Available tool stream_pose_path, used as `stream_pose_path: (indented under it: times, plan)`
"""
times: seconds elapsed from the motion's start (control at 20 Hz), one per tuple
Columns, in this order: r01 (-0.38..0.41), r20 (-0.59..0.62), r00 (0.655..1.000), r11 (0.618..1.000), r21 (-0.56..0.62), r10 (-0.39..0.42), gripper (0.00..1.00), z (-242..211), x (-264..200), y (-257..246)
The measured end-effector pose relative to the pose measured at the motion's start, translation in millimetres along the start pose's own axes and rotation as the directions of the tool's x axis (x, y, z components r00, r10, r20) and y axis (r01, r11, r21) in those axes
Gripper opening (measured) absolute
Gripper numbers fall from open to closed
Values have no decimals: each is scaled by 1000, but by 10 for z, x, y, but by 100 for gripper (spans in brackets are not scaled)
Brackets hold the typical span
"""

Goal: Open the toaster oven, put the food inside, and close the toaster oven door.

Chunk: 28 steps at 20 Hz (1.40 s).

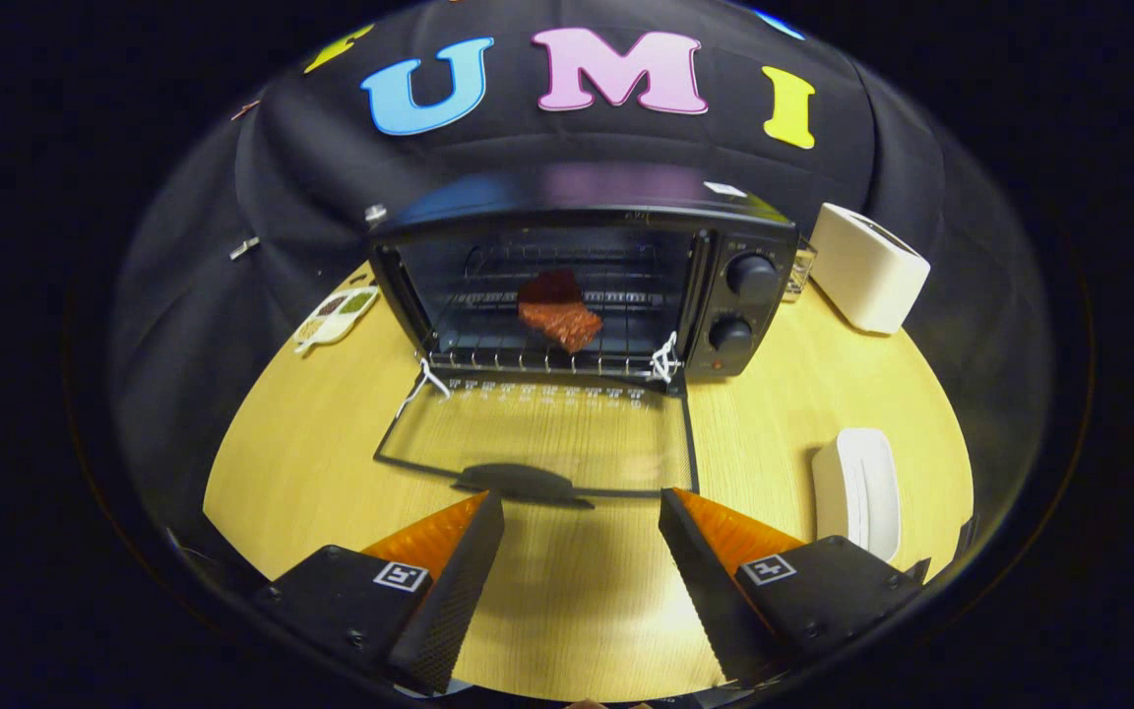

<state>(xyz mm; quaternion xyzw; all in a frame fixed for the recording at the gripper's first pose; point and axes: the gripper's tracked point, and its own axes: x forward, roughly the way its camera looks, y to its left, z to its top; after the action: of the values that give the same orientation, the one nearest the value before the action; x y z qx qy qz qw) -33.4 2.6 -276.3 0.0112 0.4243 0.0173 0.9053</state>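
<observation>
Reddish-brown, the lumpy slab of food [559, 313] already lies on the wire rack [537, 345] inside the black metal toaster oven [582, 286], so with my gripper [582, 522] spread wide and empty I judge closing is left: getting under the handle [518, 483] of the flat-lying glass door [542, 433] and lifting.
</observation>
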Motion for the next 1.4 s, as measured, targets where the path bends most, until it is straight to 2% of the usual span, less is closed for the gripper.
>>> stream_pose_path:
  times: [0.15,0.55,0.85,1.1,1.4]
  plan:
    - [-22,-50,999,999,-45,20,99,-220,57,72]
    - [7,-89,996,994,-108,-16,99,-452,522,130]
    - [20,-80,996,994,-110,-29,100,-418,710,245]
    - [49,-61,997,998,-46,-52,99,-290,825,153]
    - [45,-40,998,994,-98,-49,99,-181,692,203]
